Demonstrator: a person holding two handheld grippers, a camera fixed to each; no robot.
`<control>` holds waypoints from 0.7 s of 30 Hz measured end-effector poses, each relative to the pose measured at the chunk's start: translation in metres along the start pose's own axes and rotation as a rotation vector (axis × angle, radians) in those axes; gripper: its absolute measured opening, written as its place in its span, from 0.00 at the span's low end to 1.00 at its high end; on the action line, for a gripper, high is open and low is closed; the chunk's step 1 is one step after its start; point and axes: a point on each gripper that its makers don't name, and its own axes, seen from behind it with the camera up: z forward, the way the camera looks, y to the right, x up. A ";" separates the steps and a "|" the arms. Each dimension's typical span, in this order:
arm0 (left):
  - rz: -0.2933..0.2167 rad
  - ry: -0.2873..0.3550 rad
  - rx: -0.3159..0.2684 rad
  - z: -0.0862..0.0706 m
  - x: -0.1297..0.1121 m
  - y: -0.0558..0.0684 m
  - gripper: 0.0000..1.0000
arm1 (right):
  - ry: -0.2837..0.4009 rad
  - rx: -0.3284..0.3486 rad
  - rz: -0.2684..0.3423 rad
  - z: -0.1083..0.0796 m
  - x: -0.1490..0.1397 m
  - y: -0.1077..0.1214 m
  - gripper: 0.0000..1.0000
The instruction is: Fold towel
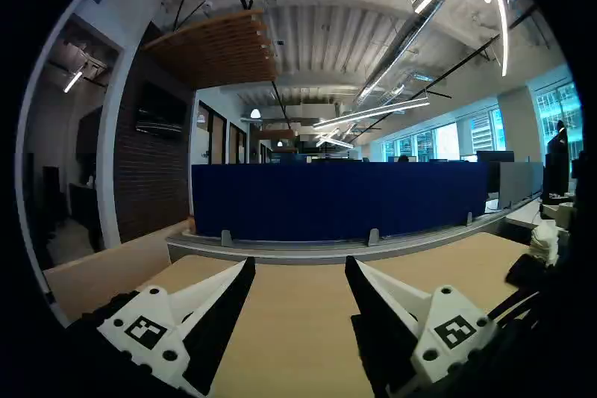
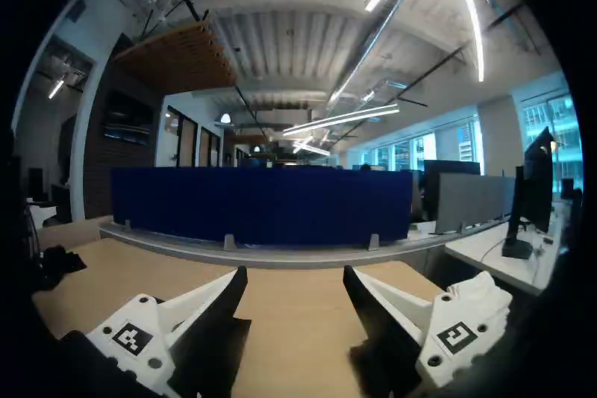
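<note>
My left gripper [image 1: 300, 269] is open, low over the light wooden table [image 1: 298, 323], with nothing between its white fingers [image 1: 216, 290]. My right gripper [image 2: 295, 278] also stands open above the same kind of tabletop [image 2: 298, 331], holding nothing. In the left gripper view a small pile of white cloth [image 1: 545, 241] sits at the far right edge of the table, beside a dark object [image 1: 526, 271]; whether it is the towel I cannot tell.
A blue partition [image 1: 336, 200] runs along the back of the table behind a grey rail [image 1: 328, 249]. In the right gripper view a monitor [image 2: 533, 189] stands on a neighbouring white desk [image 2: 492, 249] at right, and a dark object [image 2: 56, 262] lies at the left table edge.
</note>
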 end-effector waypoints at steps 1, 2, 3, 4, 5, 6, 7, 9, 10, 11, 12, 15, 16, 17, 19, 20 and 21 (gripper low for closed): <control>0.001 -0.002 0.000 0.000 0.004 0.000 0.89 | 0.000 0.000 0.001 0.000 0.003 0.001 1.00; 0.003 -0.003 0.001 -0.001 0.009 0.001 0.89 | -0.001 0.000 0.003 0.000 0.006 0.001 1.00; 0.004 -0.006 0.000 -0.002 0.012 0.002 0.89 | -0.001 0.001 0.005 -0.001 0.009 0.001 1.00; 0.006 -0.010 -0.001 -0.002 0.016 0.003 0.89 | -0.001 0.003 0.007 -0.001 0.012 0.001 1.00; 0.007 -0.013 -0.002 -0.003 0.019 0.004 0.89 | -0.001 0.006 0.010 -0.001 0.015 0.001 1.00; 0.009 -0.016 -0.005 -0.003 0.022 0.005 0.89 | -0.004 0.009 0.011 -0.001 0.016 0.001 1.00; 0.010 -0.018 -0.008 -0.003 0.024 0.006 0.89 | -0.009 0.012 0.012 -0.001 0.017 0.000 1.00; 0.015 -0.024 -0.015 -0.004 0.027 0.007 0.89 | -0.018 0.021 0.011 0.000 0.020 -0.002 1.00; 0.017 -0.027 -0.018 -0.004 0.028 0.008 0.89 | -0.021 0.026 0.009 0.000 0.021 -0.003 1.00; 0.020 -0.031 -0.022 -0.005 0.029 0.008 0.89 | -0.025 0.032 0.006 0.000 0.022 -0.004 1.00; 0.023 -0.035 -0.026 -0.005 0.029 0.009 0.89 | -0.029 0.040 0.002 0.000 0.023 -0.006 1.00; 0.033 -0.048 -0.040 -0.006 0.030 0.012 0.89 | -0.043 0.073 -0.013 0.000 0.024 -0.013 1.00; 0.037 -0.053 -0.047 -0.006 0.030 0.013 0.89 | -0.050 0.087 -0.019 0.000 0.024 -0.017 1.00; 0.041 -0.059 -0.056 -0.007 0.030 0.015 0.89 | -0.059 0.104 -0.025 -0.001 0.024 -0.021 1.00; 0.051 -0.071 -0.071 -0.008 0.029 0.017 0.89 | -0.077 0.135 -0.032 -0.002 0.022 -0.028 1.00; 0.056 -0.077 -0.080 -0.009 0.028 0.019 0.89 | -0.088 0.153 -0.036 -0.003 0.021 -0.033 1.00; 0.062 -0.084 -0.089 -0.009 0.028 0.020 0.89 | -0.098 0.167 -0.039 -0.004 0.020 -0.036 1.00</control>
